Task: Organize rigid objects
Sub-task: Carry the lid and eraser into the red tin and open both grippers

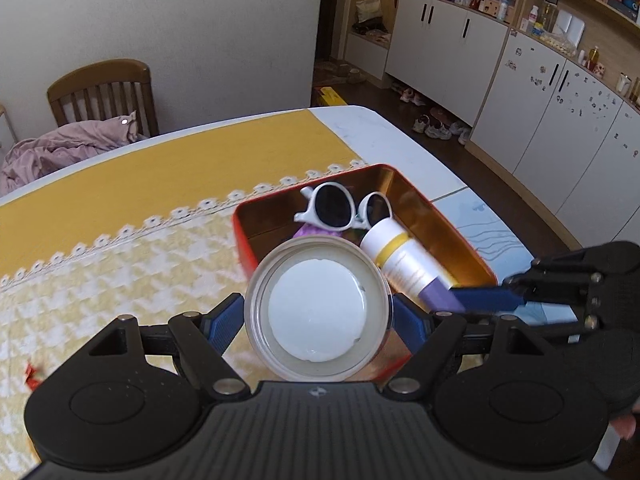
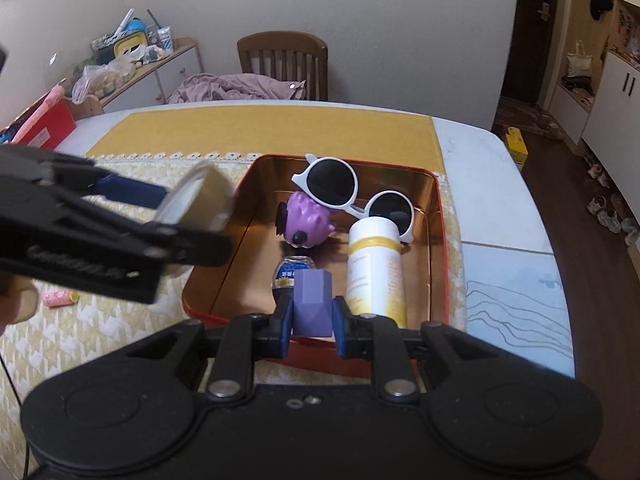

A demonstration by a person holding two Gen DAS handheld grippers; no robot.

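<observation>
A red tin box [image 2: 438, 216] with a gold inside stands on the yellow cloth; it also shows in the left wrist view [image 1: 452, 226]. In it lie white sunglasses [image 2: 348, 188], a purple toy [image 2: 306, 220], a white and yellow bottle [image 2: 374, 272] and a small blue-labelled bottle [image 2: 290, 270]. My left gripper [image 1: 318, 322] is shut on a round jar [image 1: 318, 310] with a white inside, held above the box's near left corner. My right gripper [image 2: 312, 318] is shut on a purple block [image 2: 312, 302] over the box's near edge.
A small pink object [image 2: 60, 298] lies on the cloth left of the box. A red box [image 2: 48, 124] stands at the table's far left. A wooden chair [image 2: 284, 62] with pink cloth stands behind the table. The table edge and floor are to the right.
</observation>
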